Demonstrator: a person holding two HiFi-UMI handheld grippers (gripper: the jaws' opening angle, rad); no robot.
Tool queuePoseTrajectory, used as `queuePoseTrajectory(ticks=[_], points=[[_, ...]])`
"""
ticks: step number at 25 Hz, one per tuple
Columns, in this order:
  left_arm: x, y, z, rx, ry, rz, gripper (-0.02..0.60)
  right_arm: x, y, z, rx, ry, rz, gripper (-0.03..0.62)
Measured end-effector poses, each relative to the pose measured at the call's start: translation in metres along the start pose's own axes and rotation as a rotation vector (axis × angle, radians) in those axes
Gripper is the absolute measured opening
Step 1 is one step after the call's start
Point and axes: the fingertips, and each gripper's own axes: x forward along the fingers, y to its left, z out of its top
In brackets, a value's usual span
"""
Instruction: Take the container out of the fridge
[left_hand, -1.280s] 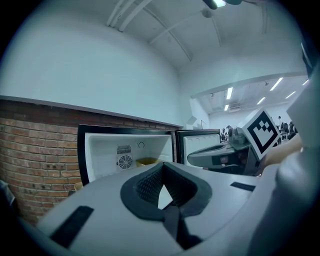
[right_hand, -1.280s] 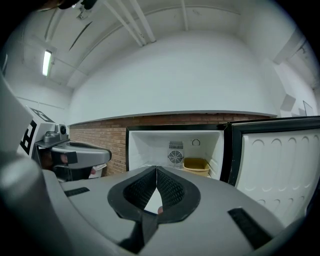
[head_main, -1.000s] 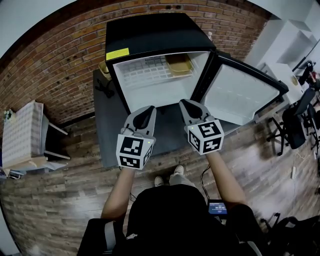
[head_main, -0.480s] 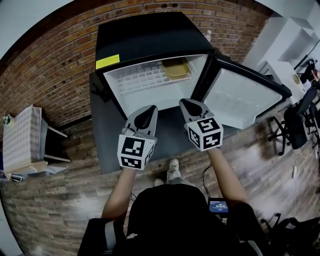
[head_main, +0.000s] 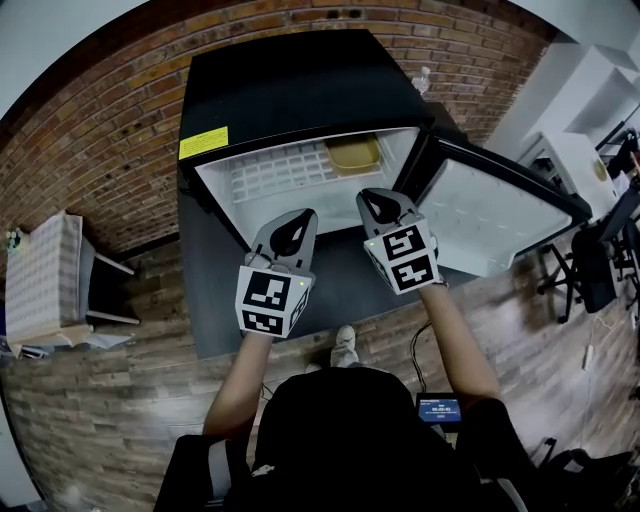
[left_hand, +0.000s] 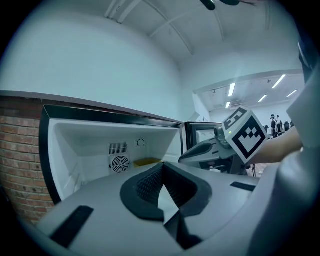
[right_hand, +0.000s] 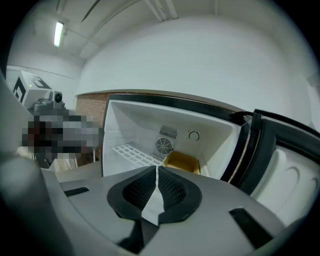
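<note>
Well, fridge (head_main: 300, 90), brick wall (head_main: 100, 130), wood flr (head_main: 110, 410).

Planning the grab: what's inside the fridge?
A yellow container at the right end of a white wire shelf, with a round fan vent behind. Its contents cannot be seen.

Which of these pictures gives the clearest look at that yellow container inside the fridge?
The right gripper view: the yellow container sits in plain sight, its walls and open top showing. The head view shows it small, from above. The left gripper view catches only a low yellow sliver deep inside.
</note>
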Motion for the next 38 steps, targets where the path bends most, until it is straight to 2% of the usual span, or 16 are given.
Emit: queuePoseTrajectory(ticks=[14,15,18,26,38], points=[[0.033,0.021,-0.004,-0.012,0.007,0.024,0.014,0.057,-0.007,0.006,-0.459,0.189,0.047,0.044],[0.034,0.022,-0.004,-0.013,0.007,0.028,0.014,0.060,-0.006,0.004,-0.490,0.206,0.056,0.049],[0.038,0.028,-0.005,-0.020,0.010,0.037,0.014,0.071,-0.005,-0.002,-0.565,0.255,0.084,0.117],[0.044,0.040,-0.016,-0.040,0.026,0.069,0.014,0.096,-0.013,-0.031,-0.801,0.388,0.107,0.158],[0.056,0.051,-0.025,-0.064,0.043,0.099,0.014,0.122,-0.024,-0.052,-0.935,0.474,0.111,0.163]])
